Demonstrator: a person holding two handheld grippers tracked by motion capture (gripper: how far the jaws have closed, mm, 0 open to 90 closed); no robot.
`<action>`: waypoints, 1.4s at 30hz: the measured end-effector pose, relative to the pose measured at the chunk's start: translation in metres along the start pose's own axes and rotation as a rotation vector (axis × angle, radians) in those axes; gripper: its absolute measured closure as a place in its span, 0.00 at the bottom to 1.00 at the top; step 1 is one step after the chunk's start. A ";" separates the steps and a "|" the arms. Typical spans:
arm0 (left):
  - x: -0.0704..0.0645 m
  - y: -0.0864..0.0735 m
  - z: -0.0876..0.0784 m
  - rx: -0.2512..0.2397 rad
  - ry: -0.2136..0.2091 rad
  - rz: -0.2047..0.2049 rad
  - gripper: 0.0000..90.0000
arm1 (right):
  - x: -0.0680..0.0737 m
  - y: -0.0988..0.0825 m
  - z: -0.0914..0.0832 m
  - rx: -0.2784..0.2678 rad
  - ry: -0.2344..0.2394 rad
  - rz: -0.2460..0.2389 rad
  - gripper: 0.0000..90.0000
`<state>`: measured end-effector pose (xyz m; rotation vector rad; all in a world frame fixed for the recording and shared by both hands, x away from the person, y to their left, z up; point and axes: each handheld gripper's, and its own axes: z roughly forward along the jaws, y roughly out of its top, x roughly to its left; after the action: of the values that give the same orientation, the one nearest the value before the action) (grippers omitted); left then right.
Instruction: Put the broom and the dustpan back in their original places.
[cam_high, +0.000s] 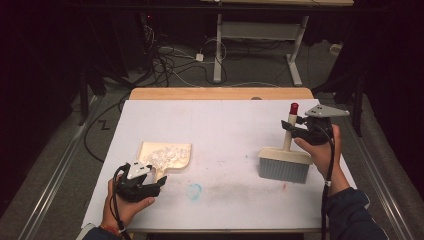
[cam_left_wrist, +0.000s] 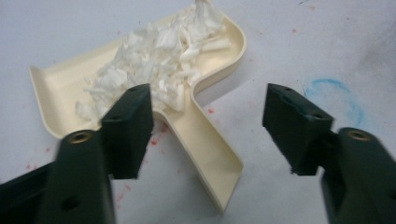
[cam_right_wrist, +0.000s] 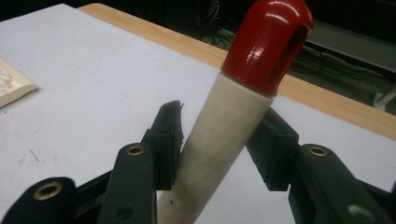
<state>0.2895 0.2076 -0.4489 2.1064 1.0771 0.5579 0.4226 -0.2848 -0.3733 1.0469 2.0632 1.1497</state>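
Observation:
A cream dustpan (cam_high: 145, 148) lies at the front left of the white sheet, holding a heap of white shreds (cam_high: 165, 154). My left gripper (cam_high: 159, 183) is just in front of it. In the left gripper view its jaws (cam_left_wrist: 210, 109) stand open on either side of the pan's handle (cam_left_wrist: 205, 154), clear of it. At the right a cream brush (cam_high: 283, 164) stands on its grey bristles, its red-capped handle (cam_right_wrist: 233, 107) pointing up. My right gripper (cam_high: 292, 129) sits around that handle, its pads (cam_right_wrist: 170, 126) loose beside it and not pressing.
A blue chalk ring (cam_high: 195, 190) and faint red specks mark the white sheet (cam_high: 225, 125) between pan and brush. The wooden table edge (cam_high: 220, 93) runs along the back. Beyond it are the legs of another table (cam_high: 218, 50) and cables on the floor.

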 end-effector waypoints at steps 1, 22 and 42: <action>-0.001 0.000 0.000 -0.010 0.011 0.006 0.33 | -0.001 -0.001 0.001 -0.003 -0.016 0.006 0.64; -0.015 -0.003 0.010 -0.035 0.004 0.127 0.26 | 0.006 0.003 -0.006 -0.140 -0.076 -0.041 0.49; -0.022 -0.003 0.011 -0.050 0.011 0.156 0.25 | 0.035 0.004 -0.023 -0.234 0.029 -0.092 0.38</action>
<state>0.2826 0.1859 -0.4598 2.1582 0.9003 0.6653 0.3874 -0.2644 -0.3613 0.8192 1.9209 1.3273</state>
